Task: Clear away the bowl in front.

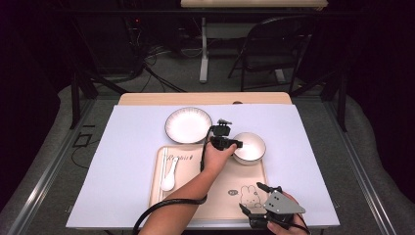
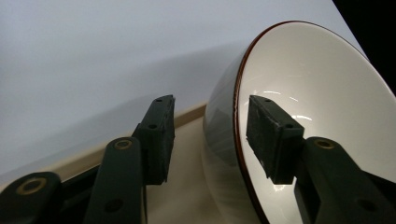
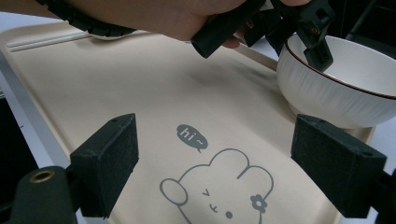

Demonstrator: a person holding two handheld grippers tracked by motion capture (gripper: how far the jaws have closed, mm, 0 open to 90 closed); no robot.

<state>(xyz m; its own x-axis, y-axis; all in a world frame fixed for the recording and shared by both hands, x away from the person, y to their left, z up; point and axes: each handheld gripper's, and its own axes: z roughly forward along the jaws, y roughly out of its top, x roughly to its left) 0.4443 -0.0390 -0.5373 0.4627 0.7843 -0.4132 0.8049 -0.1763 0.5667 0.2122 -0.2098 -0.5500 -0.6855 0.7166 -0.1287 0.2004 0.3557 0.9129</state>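
A white bowl (image 1: 249,147) with a dark rim stands at the far right corner of the beige tray (image 1: 220,200). My left gripper (image 1: 239,143) straddles the bowl's near-left rim. In the left gripper view, one jaw is inside the bowl (image 2: 327,93) and the other outside, and the left gripper (image 2: 210,103) is open with gaps on both sides of the wall. My right gripper (image 1: 250,197) hovers open over the tray's front right, above a printed rabbit (image 3: 219,191). In the right gripper view, nothing lies between the right gripper's (image 3: 219,140) pads, and the bowl (image 3: 336,88) and left gripper (image 3: 313,37) show ahead.
A white plate (image 1: 188,125) sits on the white mat (image 1: 132,147) beyond the tray's far left. A white spoon (image 1: 169,176) and white chopsticks (image 1: 164,161) lie along the tray's left side. The left forearm crosses the tray's middle. A chair and a desk stand beyond the table.
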